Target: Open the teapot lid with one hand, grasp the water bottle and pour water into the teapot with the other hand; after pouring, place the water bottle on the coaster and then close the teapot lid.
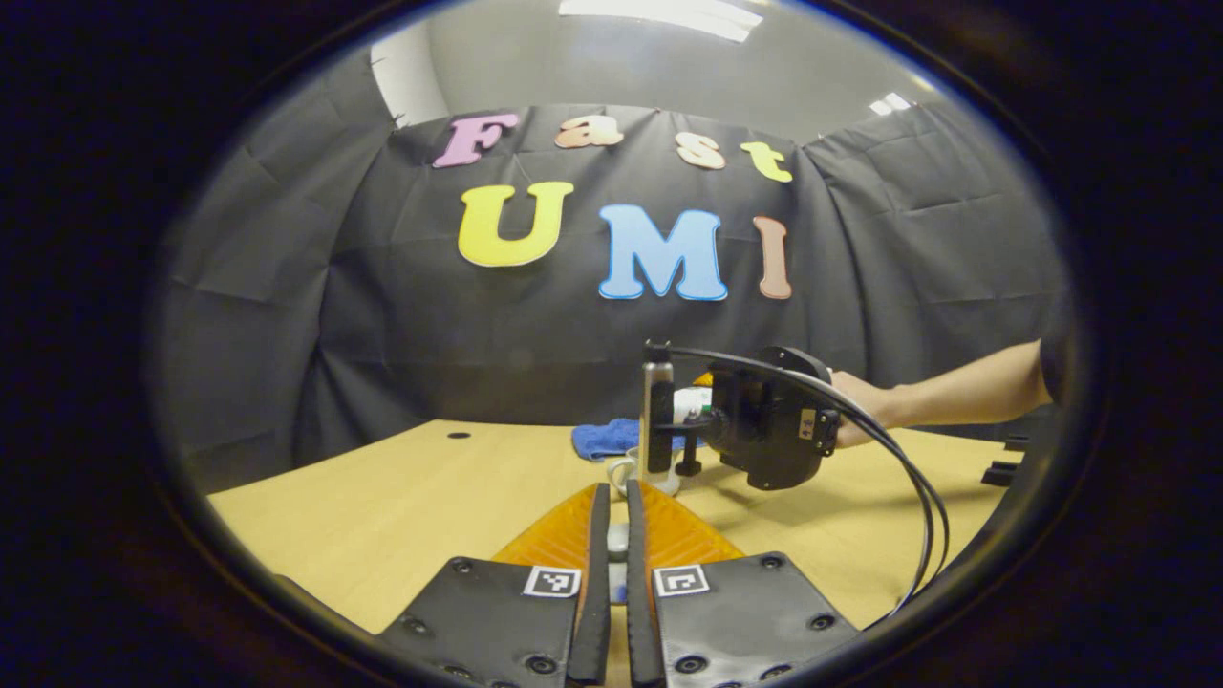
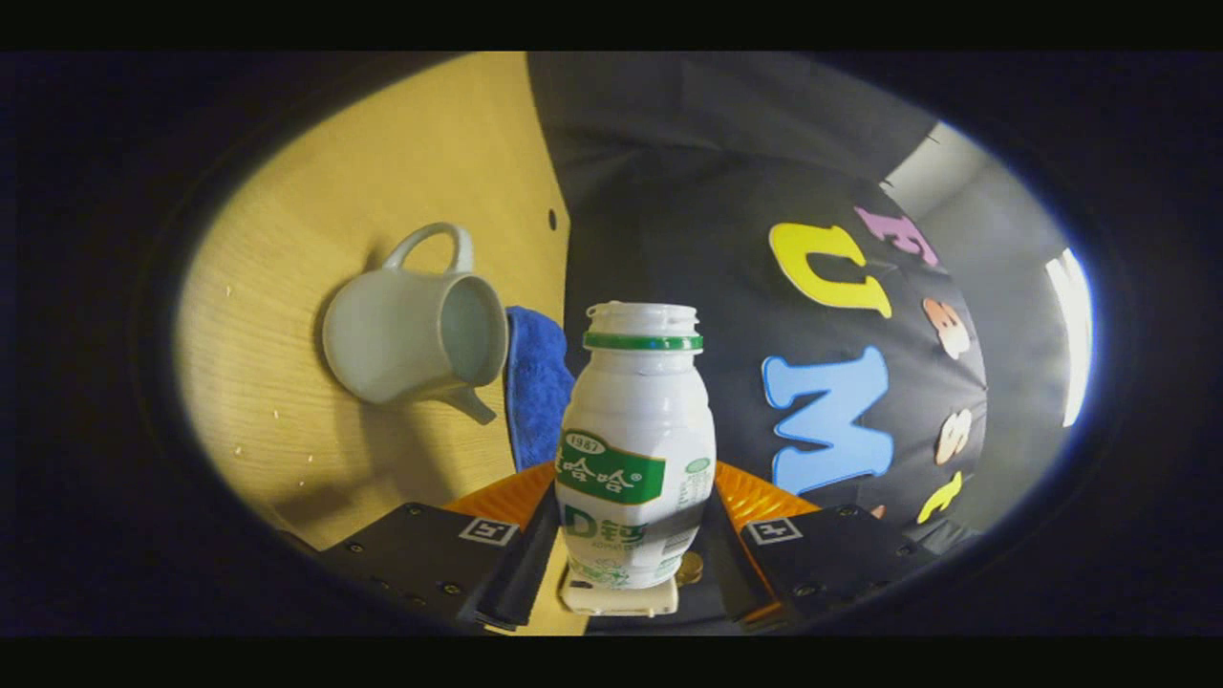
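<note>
On the far part of the wooden table (image 1: 382,516), the teapot (image 2: 416,334) is seen with its lid off, so the opening step is judged done. The water bottle (image 2: 635,449) is clamped between both fingers of the right gripper (image 2: 631,564), turned on its side with its open mouth near the pot, beside a blue cloth (image 2: 535,382); pouring is judged under way. Setting the bottle on the coaster and closing the lid are left. The left gripper (image 1: 616,545) has its jaws nearly together, with something small and pale between them, perhaps the lid; that cannot be told.
</note>
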A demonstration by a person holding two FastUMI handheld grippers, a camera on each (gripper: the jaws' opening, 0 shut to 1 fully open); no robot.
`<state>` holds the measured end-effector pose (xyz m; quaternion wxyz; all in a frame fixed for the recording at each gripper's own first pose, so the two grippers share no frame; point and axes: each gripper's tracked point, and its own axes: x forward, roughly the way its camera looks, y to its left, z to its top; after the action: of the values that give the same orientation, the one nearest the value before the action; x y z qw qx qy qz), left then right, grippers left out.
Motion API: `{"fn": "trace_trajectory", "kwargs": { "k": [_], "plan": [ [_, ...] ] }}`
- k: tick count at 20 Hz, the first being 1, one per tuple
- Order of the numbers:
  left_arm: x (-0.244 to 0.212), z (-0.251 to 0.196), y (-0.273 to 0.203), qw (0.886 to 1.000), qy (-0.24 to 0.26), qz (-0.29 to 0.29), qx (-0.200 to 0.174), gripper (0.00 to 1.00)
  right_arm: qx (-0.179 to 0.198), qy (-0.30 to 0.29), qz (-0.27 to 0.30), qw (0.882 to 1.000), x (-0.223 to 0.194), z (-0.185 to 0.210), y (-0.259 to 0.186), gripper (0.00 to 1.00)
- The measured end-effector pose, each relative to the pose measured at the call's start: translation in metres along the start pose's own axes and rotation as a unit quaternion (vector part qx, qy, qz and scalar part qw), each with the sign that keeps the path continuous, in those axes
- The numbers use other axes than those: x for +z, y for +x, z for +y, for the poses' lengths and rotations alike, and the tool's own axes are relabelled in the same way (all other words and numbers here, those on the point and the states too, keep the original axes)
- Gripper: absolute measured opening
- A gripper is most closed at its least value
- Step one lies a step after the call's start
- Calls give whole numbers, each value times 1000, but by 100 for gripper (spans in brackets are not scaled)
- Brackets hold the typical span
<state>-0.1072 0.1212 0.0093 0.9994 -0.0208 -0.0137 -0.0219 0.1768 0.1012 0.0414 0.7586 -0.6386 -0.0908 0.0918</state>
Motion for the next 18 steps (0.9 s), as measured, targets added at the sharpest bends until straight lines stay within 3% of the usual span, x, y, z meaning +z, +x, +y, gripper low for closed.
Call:
{"fn": "trace_trajectory", "kwargs": {
  "k": [1,4,6,8,10,12,13,14,17,18],
  "plan": [
    [6,7,2,1000,0,-5,6,14,-1,43,3,999,-1,-3,-2,72],
    [25,14,13,1000,-7,-18,7,18,2,176,15,984,-7,-11,-12,72],
    [31,15,23,1000,0,-18,4,14,2,261,26,965,-14,-17,-21,72],
    [39,17,35,1000,11,-23,4,18,3,337,28,941,-17,-22,-33,72],
    [43,13,51,1000,15,-26,-4,18,6,390,29,921,-18,-25,-45,72],
    [44,-4,68,999,-17,-19,-35,14,-4,433,29,901,-23,-30,-56,72],
    [49,-13,76,998,-36,-21,-53,19,-7,454,26,891,-27,-34,-59,72],
    [55,-17,87,997,-44,-24,-60,10,-12,472,24,881,-33,-38,-63,72],
    [74,-22,121,995,-47,-43,-73,18,-18,515,21,857,-45,-44,-69,71],
    [78,-26,135,994,-51,-47,-80,10,-24,526,21,850,-49,-47,-72,72]
  ]
}}
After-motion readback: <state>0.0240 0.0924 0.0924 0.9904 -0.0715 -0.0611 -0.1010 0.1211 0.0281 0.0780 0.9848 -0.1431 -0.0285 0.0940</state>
